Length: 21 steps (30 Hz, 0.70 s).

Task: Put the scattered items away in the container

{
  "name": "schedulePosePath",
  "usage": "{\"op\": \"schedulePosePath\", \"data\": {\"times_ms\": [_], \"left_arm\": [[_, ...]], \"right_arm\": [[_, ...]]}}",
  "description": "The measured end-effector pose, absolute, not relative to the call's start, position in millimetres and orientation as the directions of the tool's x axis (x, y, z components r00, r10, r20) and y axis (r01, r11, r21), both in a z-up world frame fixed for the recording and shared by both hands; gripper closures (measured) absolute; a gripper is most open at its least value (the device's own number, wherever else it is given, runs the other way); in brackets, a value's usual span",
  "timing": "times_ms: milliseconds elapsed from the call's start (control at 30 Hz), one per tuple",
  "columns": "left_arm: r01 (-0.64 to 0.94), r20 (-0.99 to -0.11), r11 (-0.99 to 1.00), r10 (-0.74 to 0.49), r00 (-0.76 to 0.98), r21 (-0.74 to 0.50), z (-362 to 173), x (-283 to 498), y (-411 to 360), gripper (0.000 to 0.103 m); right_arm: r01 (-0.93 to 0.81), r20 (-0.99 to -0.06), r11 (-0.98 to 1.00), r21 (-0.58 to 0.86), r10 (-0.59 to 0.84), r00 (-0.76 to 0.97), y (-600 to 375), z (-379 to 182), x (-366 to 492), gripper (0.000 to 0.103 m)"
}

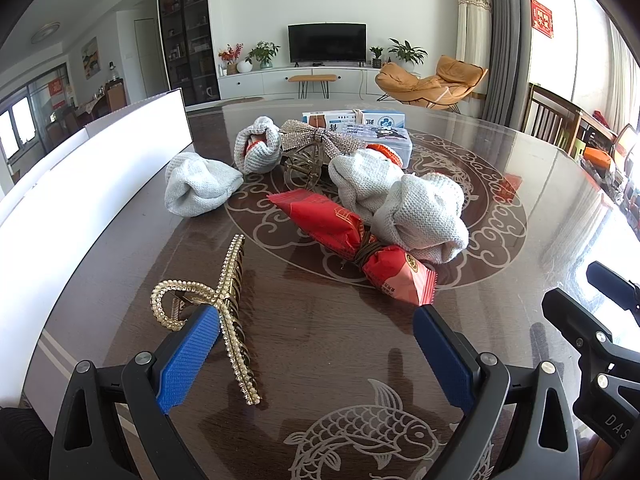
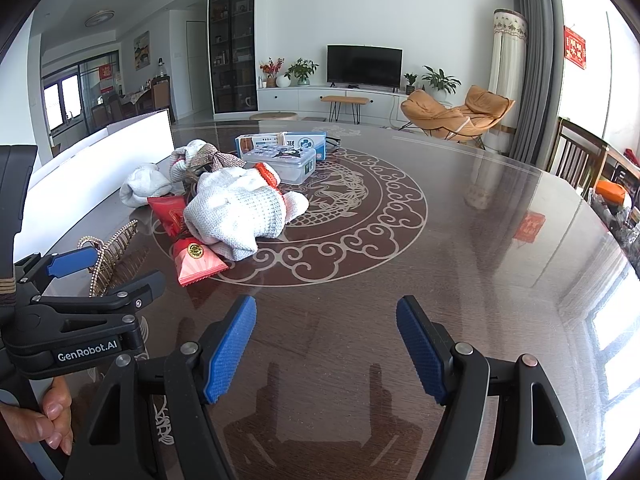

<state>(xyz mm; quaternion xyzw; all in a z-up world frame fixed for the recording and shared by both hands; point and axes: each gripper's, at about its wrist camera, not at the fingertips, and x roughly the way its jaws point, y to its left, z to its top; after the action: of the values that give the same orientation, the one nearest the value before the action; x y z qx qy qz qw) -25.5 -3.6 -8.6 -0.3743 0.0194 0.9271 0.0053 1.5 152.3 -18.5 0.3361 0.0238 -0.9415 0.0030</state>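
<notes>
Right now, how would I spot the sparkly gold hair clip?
Look at the dark round table with the fish drawing. Nearest the camera, left of the red candy packet, lies the gold hair claw. It alone has pearly beads and long curved teeth.

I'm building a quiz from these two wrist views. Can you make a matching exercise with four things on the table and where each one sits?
Things:
1. pearl hair claw
2. red candy wrapper
3. clear plastic box
4. white container

Places:
A. along the table's left edge
B. far side of the pile, by the medicine cartons
C. against the left gripper's left finger
D. beside the nearest grey glove

Pairs: 1-C, 2-D, 3-B, 4-A
</notes>
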Motion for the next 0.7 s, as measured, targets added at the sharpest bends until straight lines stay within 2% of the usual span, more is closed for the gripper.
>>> {"op": "schedulePosePath", "data": {"times_ms": [700], "left_arm": [[-0.035, -0.698, -0.998, -0.01, -0.716, 0.049, -9.9, -26.6, -1.1, 0.004]], "right_arm": [[0.024, -0.638, -0.999, -0.039, 0.006, -0.77, 152.2, -17.6, 1.4, 0.029]]}}
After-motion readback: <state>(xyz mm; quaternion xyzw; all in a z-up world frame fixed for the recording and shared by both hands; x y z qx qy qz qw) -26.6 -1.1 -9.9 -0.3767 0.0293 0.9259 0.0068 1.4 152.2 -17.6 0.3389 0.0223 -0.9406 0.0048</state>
